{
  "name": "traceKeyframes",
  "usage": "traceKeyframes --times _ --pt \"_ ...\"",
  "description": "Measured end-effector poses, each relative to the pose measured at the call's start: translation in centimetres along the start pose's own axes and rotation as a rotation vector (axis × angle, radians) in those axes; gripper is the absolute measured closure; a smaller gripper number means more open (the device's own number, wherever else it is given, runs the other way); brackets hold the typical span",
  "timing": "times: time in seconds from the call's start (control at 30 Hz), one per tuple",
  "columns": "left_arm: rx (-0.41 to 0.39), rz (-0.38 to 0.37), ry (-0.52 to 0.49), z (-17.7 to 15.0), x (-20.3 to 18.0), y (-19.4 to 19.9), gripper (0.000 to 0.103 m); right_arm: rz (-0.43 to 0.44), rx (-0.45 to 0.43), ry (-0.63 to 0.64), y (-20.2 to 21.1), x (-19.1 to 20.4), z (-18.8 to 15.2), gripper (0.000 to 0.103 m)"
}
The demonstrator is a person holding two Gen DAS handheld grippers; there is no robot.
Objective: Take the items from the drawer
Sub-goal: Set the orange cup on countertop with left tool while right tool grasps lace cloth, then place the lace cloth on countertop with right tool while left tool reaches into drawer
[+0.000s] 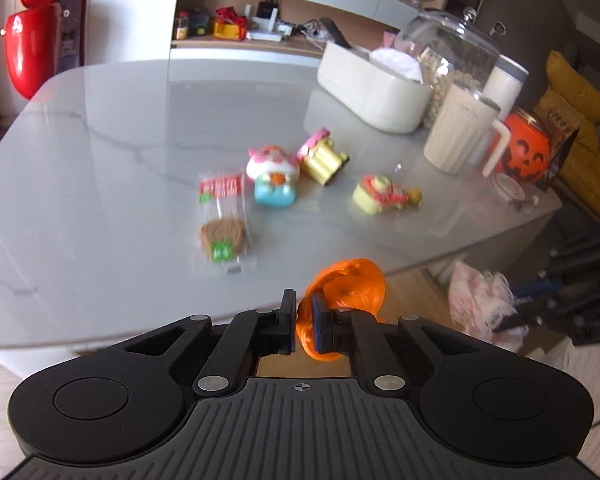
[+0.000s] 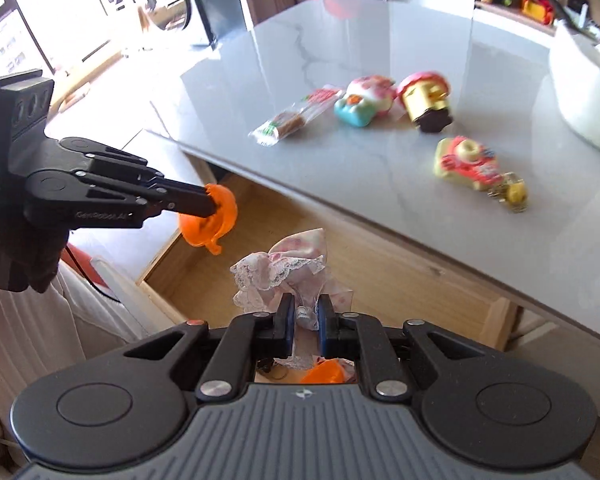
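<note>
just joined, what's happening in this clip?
A person with a gripper tool in each hand is emptying an open wooden drawer under a grey marble-look table. The left tool is shut on a small orange plastic pumpkin; the right tool is shut on a frilly pink lace cloth, both held above the drawer. Four toys and snack packets already lie on the tabletop.

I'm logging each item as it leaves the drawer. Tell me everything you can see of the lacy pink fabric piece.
The lacy fabric piece is a crumpled bundle of pale pink floral cloth edged with white lace. It looks soft and thin. The right hand-held gripper is shut on its lower part, holding it bunched upward over the open wooden drawer, beside the table edge. Nothing else visibly touches it.
</note>
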State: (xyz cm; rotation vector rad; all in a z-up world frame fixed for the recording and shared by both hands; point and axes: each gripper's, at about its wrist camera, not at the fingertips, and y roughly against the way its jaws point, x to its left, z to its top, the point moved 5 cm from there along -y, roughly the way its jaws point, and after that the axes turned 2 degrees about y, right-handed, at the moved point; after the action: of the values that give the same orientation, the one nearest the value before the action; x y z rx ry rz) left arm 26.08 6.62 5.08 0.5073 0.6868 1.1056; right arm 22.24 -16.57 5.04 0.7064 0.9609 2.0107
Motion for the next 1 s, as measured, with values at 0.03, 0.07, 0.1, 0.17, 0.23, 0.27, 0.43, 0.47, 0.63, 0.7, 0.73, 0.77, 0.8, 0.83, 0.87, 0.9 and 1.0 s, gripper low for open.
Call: traceKeyframes --times 0.03,0.07,0.1,0.17,0.23,0.27,0.43,0.47,0.63,0.7,0.73,0.77,0.8,0.83,0.87,0.9,1.0 --pt "-0.023 0.03 -0.004 1.2 0.0 -0.6 0.093 -0.008 -0.025 -0.006 0.8 -0.4 0.1 0.092" --pt "-0.046 0.066 -0.002 2.2 0.2 -1.3 0.093 -0.021 -0.052 -0.012 1.6 -1.0 0.2 0.092" --pt "-0.062 0.105 0.009 3.4 0.6 -2.4 0.093 -0.035 -0.072 -0.017 1.9 -1.2 0.2 0.092" --pt "-0.064 0.127 0.051 4.6 1.6 -4.5 0.093 -0.056 -0.106 -0.035 2.5 -2.0 0.5 0.092" --pt "-0.06 0.135 0.088 4.7 2.3 -6.2 0.092 -0.07 -0.122 -0.047 2.4 -2.7 1.1 0.092" --pt "-0.056 0.145 0.091 4.6 2.6 -6.9 0.09 -0.081 -0.125 -0.048 2.2 -3.0 1.5 0.092" --pt "-0.08 0.122 0.056 4.5 2.9 -7.8 0.089 -0.147 -0.118 -0.05 -0.6 -3.4 3.5 0.092" --pt "-0.103 0.101 0.064 4.6 3.1 -7.4 0.089 -0.153 -0.116 -0.057 -1.4 -3.7 4.1 0.092" --pt "-0.236 0.084 0.137 5.3 5.4 -3.6 0.089 -0.203 -0.14 -0.058 -7.4 -4.8 7.8 0.092" --pt "-0.269 0.076 0.157 5.5 6.2 -2.1 0.089 -0.214 -0.147 -0.064 -9.1 -5.2 9.1 0.091" --pt "-0.267 0.065 0.156 5.6 6.4 -1.7 0.089 -0.208 -0.142 -0.073 -9.8 -5.4 9.6 0.09" --pt "-0.248 0.046 0.146 5.5 6.4 -1.3 0.089 -0.202 -0.138 -0.081 -10.4 -5.6 9.9 0.086" --pt "-0.231 0.024 0.13 5.5 6.2 -1.0 0.089 -0.2 -0.131 -0.086 -11.1 -5.7 10.3 0.081" --pt "-0.218 -0.001 0.106 5.4 5.8 -0.7 0.089 -0.205 -0.131 -0.082 -11.3 -5.7 10.5 0.073" --pt "-0.207 -0.033 0.072 5.3 5.2 -0.5 0.089 -0.214 -0.136 -0.07 -11.4 -5.5 10.6 0.066" --pt "-0.192 -0.073 0.033 5.1 4.5 -0.2 0.089 -0.222 -0.143 -0.052 -11.3 -5.3 10.6 0.062" --pt "-0.11 -0.213 -0.086 4.2 1.6 -0.3 0.089 -0.23 -0.185 -0.012 -9.2 -4.5 10.6 0.051"
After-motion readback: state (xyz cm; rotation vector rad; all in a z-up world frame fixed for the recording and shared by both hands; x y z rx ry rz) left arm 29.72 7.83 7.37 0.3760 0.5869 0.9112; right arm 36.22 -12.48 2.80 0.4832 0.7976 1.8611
